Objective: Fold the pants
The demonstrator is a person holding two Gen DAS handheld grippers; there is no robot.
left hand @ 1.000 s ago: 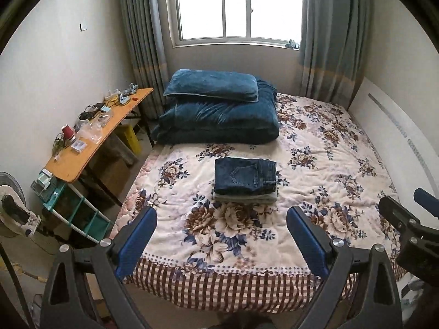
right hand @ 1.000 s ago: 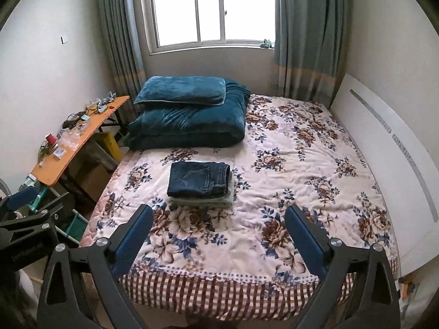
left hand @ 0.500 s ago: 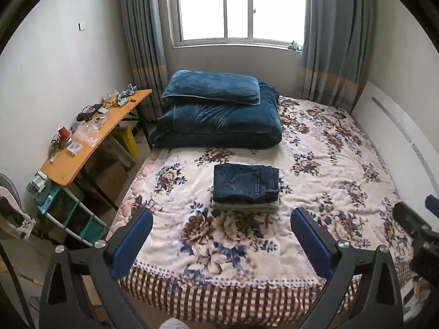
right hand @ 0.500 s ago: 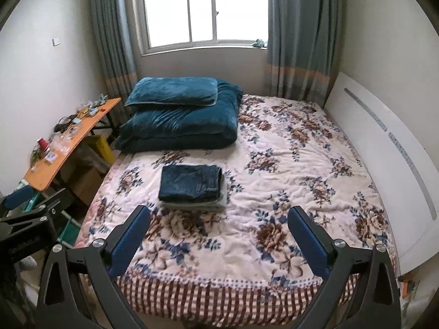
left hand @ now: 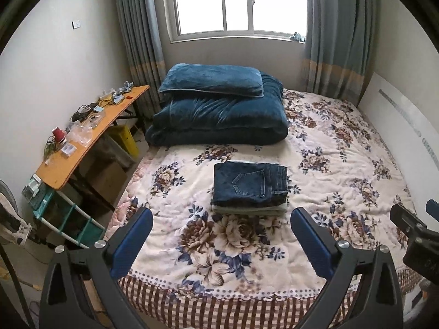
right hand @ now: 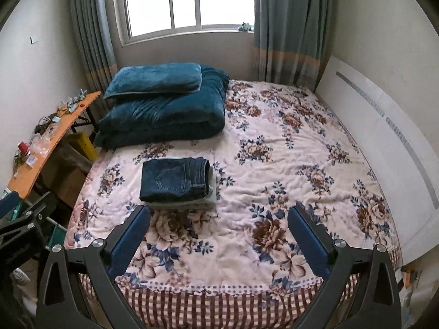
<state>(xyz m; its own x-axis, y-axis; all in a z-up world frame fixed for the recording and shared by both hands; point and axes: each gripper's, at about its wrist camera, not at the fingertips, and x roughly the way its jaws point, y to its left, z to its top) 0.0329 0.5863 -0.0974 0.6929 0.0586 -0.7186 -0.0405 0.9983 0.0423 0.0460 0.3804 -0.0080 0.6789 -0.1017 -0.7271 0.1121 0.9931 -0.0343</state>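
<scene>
Jeans (left hand: 251,185) sit folded on a pale stack in the middle of the bed (left hand: 343,164). They look thick, soft and a bit heavy; grab a side edge. Left gripper (left hand: 221,235) and right gripper (right hand: 219,233) are spread wide and empty. Both have come closer and lower; the left spread a bit more.

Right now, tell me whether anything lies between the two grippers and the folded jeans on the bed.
Nothing visible does. Only bare floral bedspread lies between the open left gripper and the folded jeans. The open right gripper has the same clear run; the jeans sit ahead to its left.
</scene>
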